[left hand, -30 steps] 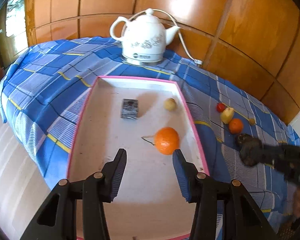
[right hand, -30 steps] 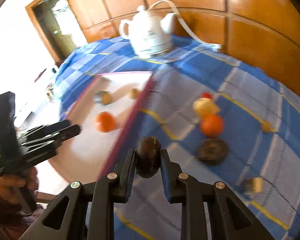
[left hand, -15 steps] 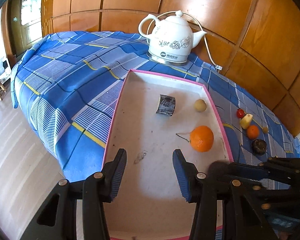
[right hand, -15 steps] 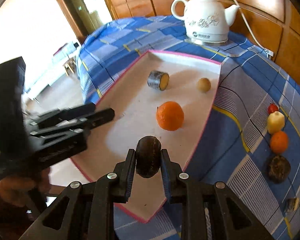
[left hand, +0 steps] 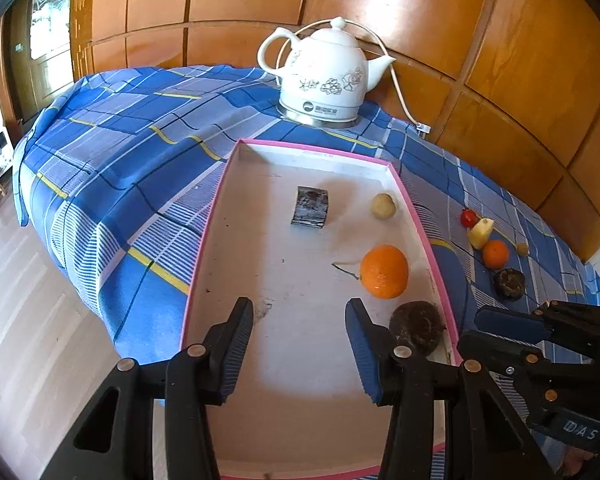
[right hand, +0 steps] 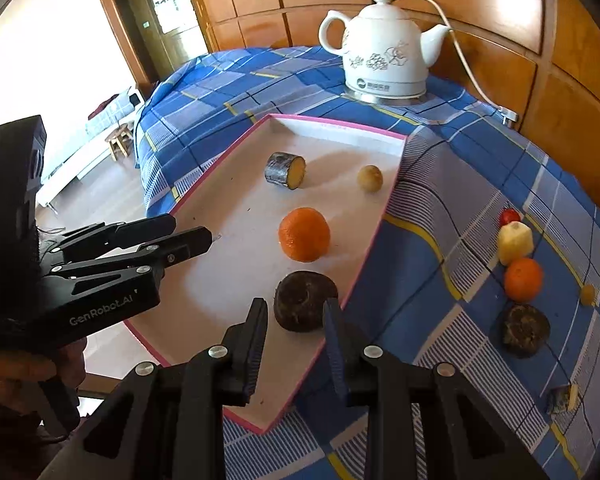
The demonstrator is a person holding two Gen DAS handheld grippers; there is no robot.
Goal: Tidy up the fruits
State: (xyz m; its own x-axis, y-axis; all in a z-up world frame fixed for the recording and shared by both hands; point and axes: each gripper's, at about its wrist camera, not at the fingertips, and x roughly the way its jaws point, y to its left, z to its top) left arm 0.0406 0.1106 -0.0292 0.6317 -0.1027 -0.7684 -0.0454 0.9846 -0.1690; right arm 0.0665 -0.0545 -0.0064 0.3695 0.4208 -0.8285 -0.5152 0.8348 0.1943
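Dark fruit (right hand: pixel 305 301) sits on the tray (right hand: pixel 236 208) floor near its right rim, just ahead of the right gripper (right hand: pixel 296 338), whose fingers stand apart, touching nothing. Orange (right hand: pixel 304 234) lies just beyond. Left gripper (left hand: pixel 300 346) hovers wide, empty.

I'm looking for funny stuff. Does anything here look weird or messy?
Yes: the white tray has dark smudges and crumbs near the left claw, and a cut dark chunk lies alone on the cloth.
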